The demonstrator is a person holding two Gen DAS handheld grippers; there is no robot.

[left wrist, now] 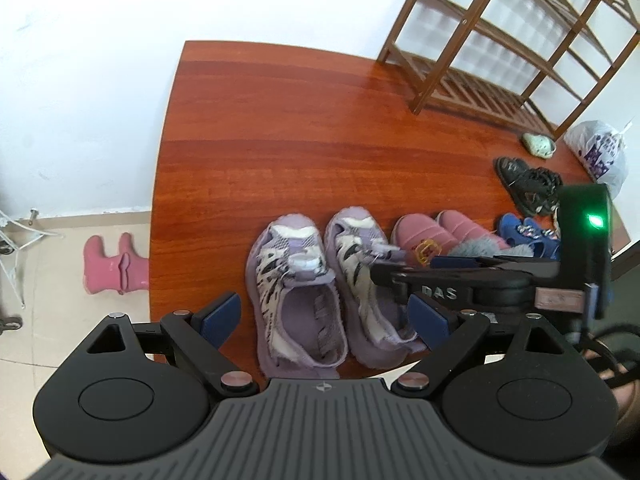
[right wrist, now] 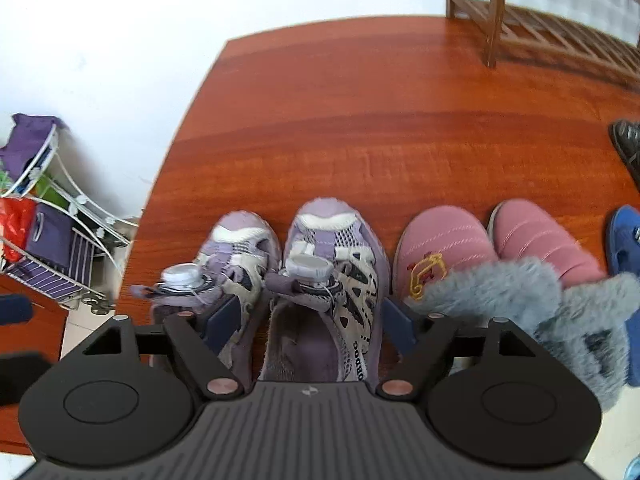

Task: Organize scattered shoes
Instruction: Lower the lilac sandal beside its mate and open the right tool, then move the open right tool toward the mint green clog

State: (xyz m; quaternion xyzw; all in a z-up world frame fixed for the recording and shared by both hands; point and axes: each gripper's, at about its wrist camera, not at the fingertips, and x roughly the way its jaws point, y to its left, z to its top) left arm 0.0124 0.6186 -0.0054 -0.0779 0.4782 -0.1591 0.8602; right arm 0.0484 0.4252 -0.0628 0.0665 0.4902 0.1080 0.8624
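A pair of purple and white sneakers stands side by side, toes away from me, at the near edge of a red-brown wooden floor board (left wrist: 320, 120). My left gripper (left wrist: 326, 318) hovers open over their heels, with the left sneaker (left wrist: 292, 280) and right sneaker (left wrist: 360, 264) both showing between its blue pads. My right gripper (right wrist: 311, 322) is low and open, one finger on each side of the right sneaker (right wrist: 332, 256); its left finger sits between that shoe and the left sneaker (right wrist: 232, 256). The right gripper (left wrist: 400, 276) also reaches in from the right in the left wrist view.
Pink slippers (right wrist: 440, 248) with grey fur cuffs stand right of the sneakers, then blue sandals (left wrist: 524, 232) and black shoes (left wrist: 528, 184). A wooden shoe rack (left wrist: 500, 40) stands at the far right, a green slipper (left wrist: 538, 144) and plastic bag (left wrist: 600, 148) beside it. Pink boots (left wrist: 112, 268) lie on tiles; a white wire rack (right wrist: 60, 220) stands left.
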